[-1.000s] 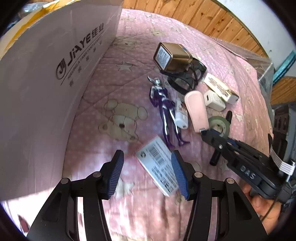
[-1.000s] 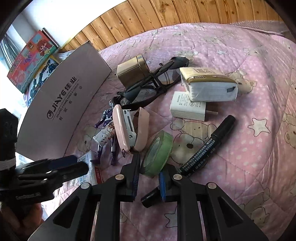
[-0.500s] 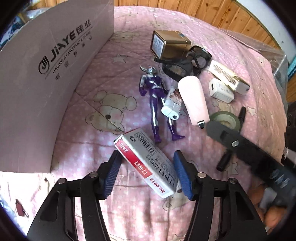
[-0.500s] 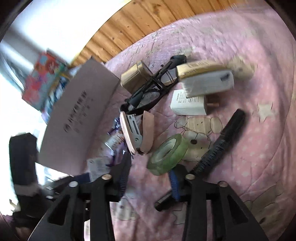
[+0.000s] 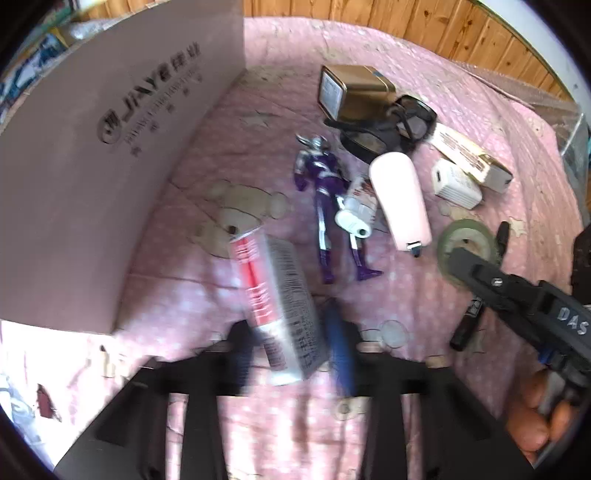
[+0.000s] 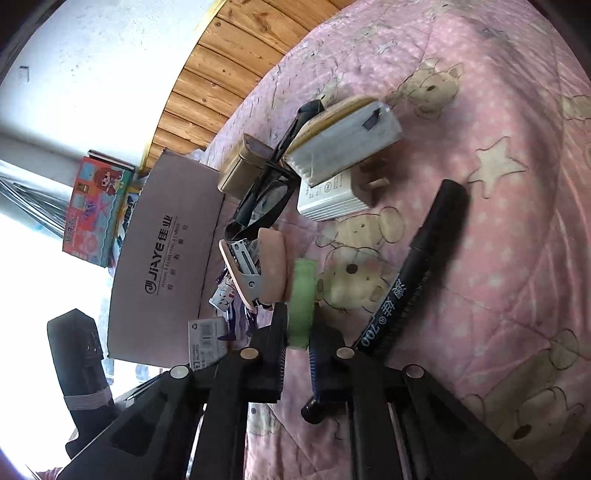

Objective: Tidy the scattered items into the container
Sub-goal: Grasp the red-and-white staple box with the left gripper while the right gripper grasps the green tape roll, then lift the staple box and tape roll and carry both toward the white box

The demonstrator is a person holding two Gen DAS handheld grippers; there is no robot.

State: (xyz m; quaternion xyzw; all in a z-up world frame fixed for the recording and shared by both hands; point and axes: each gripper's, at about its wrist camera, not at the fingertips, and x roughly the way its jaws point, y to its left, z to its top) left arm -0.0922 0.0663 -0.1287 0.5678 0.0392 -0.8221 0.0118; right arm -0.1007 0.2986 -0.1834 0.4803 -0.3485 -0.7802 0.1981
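Observation:
My left gripper [image 5: 291, 343] is shut on a small grey and red box [image 5: 280, 299] and holds it tilted above the pink quilt, right of the cardboard box [image 5: 103, 177]. My right gripper [image 6: 297, 345] is shut on the green tape roll [image 6: 302, 299], held upright on edge. The tape roll [image 5: 467, 243] and right gripper also show at the right of the left wrist view. A purple figure [image 5: 328, 199], a pink stapler [image 5: 400, 199] and a black marker [image 6: 413, 266] lie on the quilt.
A gold tin [image 5: 351, 88], black glasses [image 5: 391, 125], a white charger [image 5: 456, 182] and a long white carton [image 5: 469, 157] lie further back. The cardboard box's wall [image 6: 166, 258] stands at the left. Wooden panelling [image 5: 424, 22] borders the bed.
My left gripper closed on the grey and red box and lifted it, turning it lengthwise. My right gripper closed on the green tape roll and rolled to the side.

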